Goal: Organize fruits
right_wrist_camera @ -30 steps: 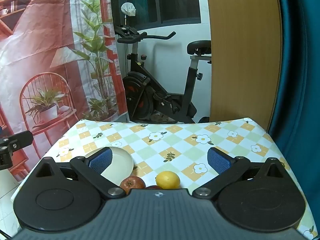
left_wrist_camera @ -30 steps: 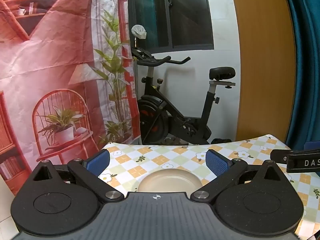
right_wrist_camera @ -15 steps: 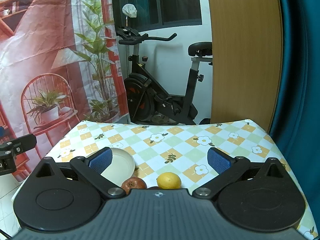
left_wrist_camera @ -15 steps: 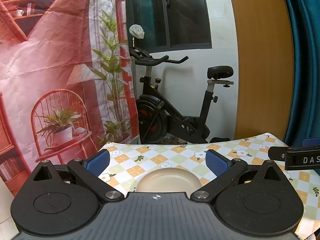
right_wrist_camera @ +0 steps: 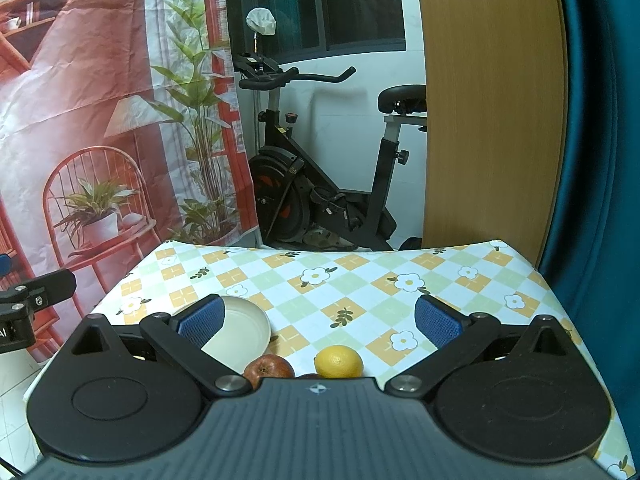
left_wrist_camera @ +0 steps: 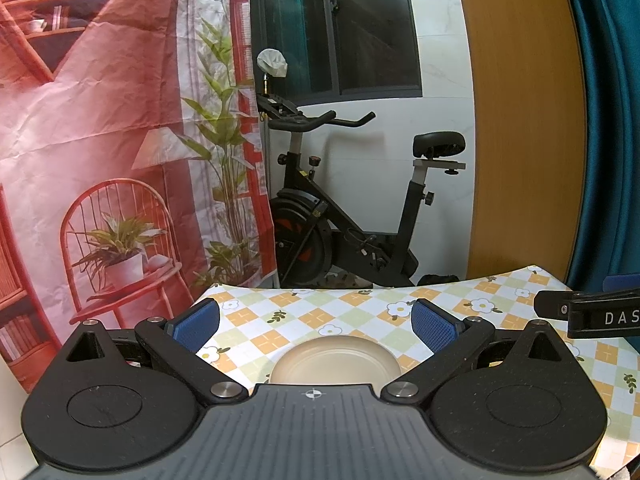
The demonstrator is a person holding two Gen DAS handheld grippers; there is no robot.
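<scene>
From the left wrist, the left tongs (left_wrist_camera: 316, 322) are spread wide with nothing between the blue pads, held above the counter (left_wrist_camera: 360, 304) with its checked flower cloth. A cream plate (left_wrist_camera: 336, 364) sits directly below the gap, partly cut off by the tool's body. The tip of the right tongs (left_wrist_camera: 592, 314) pokes in from the right edge. From the right wrist, the right tongs (right_wrist_camera: 318, 320) are likewise spread and empty. The plate (right_wrist_camera: 240, 332) lies behind the left pad; a red apple (right_wrist_camera: 269, 368) sits just beside its near rim, and a lemon (right_wrist_camera: 338, 361) rests close to the apple's right. A third dark fruit (right_wrist_camera: 308, 376) barely shows between them. An exercise bike (right_wrist_camera: 320, 168) stands beyond the counter.
</scene>
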